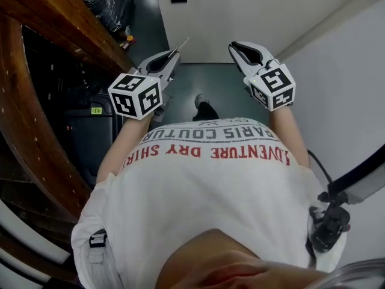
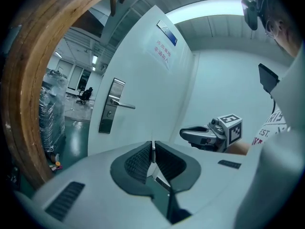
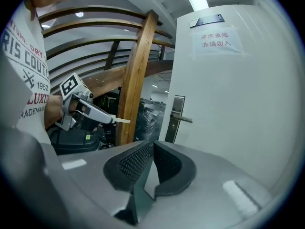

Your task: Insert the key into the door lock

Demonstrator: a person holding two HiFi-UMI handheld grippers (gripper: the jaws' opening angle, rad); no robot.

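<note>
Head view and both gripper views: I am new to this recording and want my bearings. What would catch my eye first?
A white door with a metal lever handle and a paper notice stands ahead, with a curved wooden beam to its left. The left gripper pinches a thin key that points forward. The right gripper beside it is shut and empty.

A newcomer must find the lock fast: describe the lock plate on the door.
Start at the big white door bearing a paper notice with red print. On its edge nearest the wooden arch sits a tall metal lock plate. It alone carries a lever handle sticking out sideways, with a small round keyhole beneath.
</note>
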